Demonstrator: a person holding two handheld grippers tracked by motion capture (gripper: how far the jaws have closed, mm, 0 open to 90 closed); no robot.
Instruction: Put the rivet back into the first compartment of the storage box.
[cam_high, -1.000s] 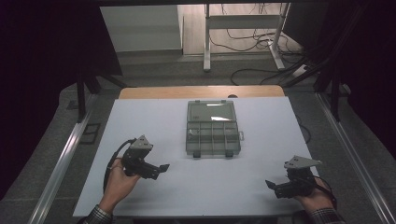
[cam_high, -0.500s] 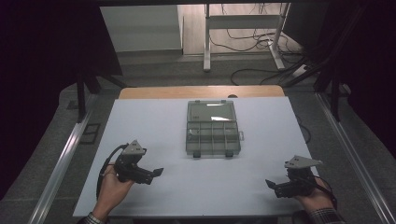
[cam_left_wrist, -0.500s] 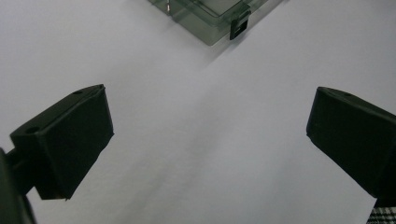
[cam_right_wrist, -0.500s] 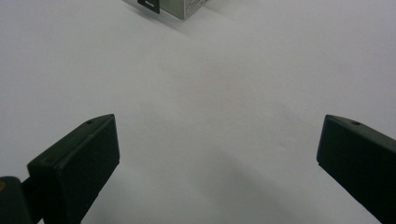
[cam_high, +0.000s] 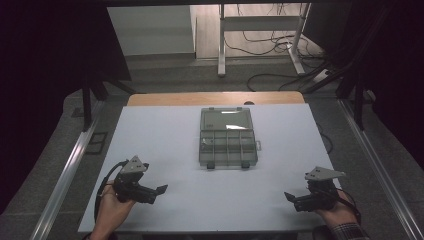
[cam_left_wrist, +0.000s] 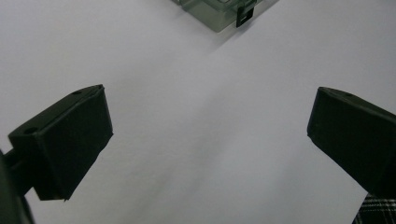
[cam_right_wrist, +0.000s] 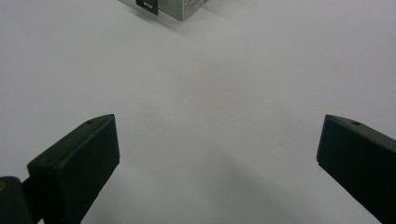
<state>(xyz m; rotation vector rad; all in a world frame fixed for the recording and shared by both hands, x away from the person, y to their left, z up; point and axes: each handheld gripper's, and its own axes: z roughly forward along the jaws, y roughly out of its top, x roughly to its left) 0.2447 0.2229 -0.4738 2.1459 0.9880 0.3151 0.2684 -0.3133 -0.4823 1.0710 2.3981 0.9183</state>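
High view: a clear plastic compartment box (cam_high: 228, 138) is seen mid-table, its long axis near-to-far, lying far-right of the empty, wide-open left gripper (cam_high: 159, 190) and far-left of the equally open right gripper (cam_high: 290, 198), the left judged slightly nearer.

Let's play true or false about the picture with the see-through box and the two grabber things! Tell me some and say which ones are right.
1. The clear compartment box sits on the white table. True.
2. The left gripper is holding the box. False: its jaws are wide apart with nothing between them, and it is near the table's front edge, away from the box.
3. The right gripper has its jaws open. True.
4. The box's lid is closed. False: the lid lies folded back on the far side and the compartments show.
5. Both grippers are on the same side of the box. False: one is to its left, the other to its right.
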